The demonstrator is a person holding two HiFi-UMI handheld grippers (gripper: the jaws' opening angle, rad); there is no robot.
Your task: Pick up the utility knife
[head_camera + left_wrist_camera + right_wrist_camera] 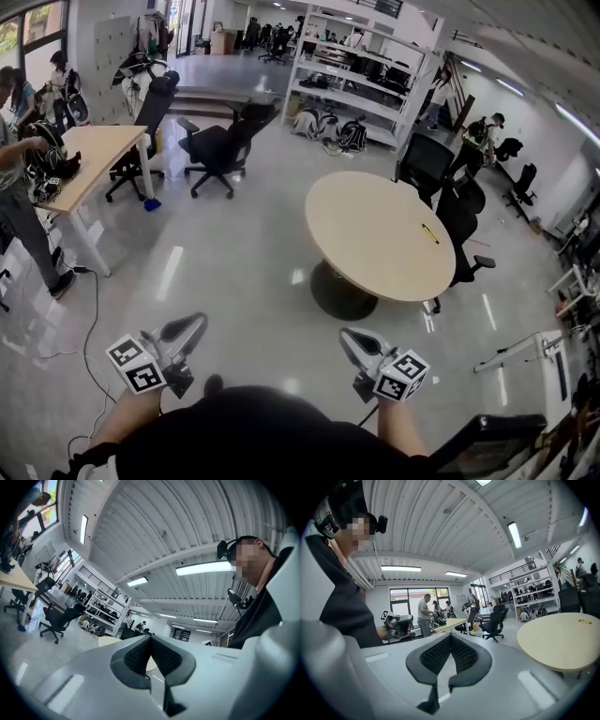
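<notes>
Two shut, empty grippers, one knife not yet reached

The left gripper and right gripper are both sitting closed on nothing, hovering over the floor close to the person's body. The one yellow utility knife is lying toward the right edge of the single round table, well apart from both, so I'm judging the whole pickup is waiting.

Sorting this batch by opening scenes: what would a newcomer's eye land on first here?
A round pale wooden table stands on the shiny floor, with a small yellow utility knife lying near its right edge. Low in the head view, the left gripper and right gripper are both shut, empty, short of the table.
</notes>
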